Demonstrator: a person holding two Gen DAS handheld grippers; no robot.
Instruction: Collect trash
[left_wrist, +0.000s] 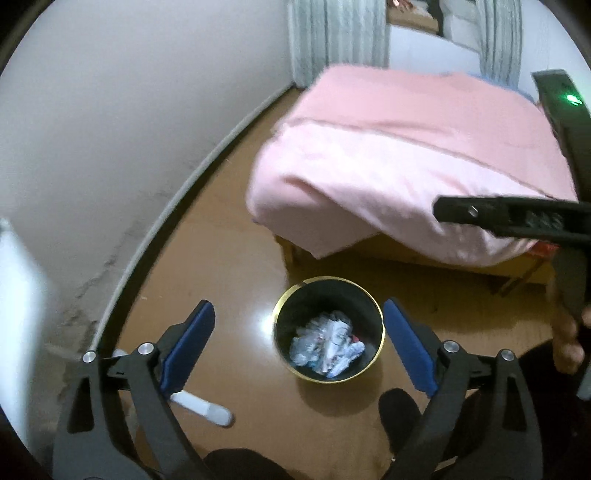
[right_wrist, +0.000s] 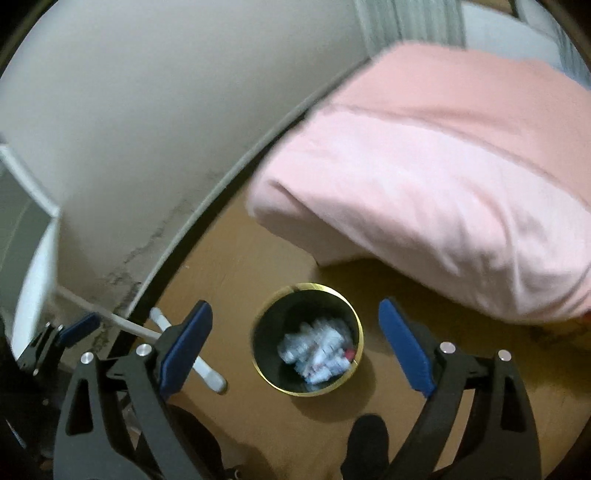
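A black round trash bin with a gold rim (left_wrist: 380, 325) stands on the wooden floor, holding crumpled white and clear trash (left_wrist: 327, 345). My left gripper (left_wrist: 299, 347) is open and empty, high above the bin. The bin (right_wrist: 359, 341) and its trash (right_wrist: 316, 350) also show in the right wrist view. My right gripper (right_wrist: 295, 345) is open and empty above it. The right gripper's black body (left_wrist: 517, 218) shows at the right of the left wrist view. The left gripper's blue fingers (right_wrist: 79, 325) show at the far left of the right wrist view.
A bed with a pink cover (left_wrist: 406, 155) stands behind the bin, also in the right wrist view (right_wrist: 443, 177). A white wall (left_wrist: 129, 129) runs along the left. A white power strip (left_wrist: 207, 406) lies on the floor left of the bin. My dark-socked foot (right_wrist: 365, 439) stands near it.
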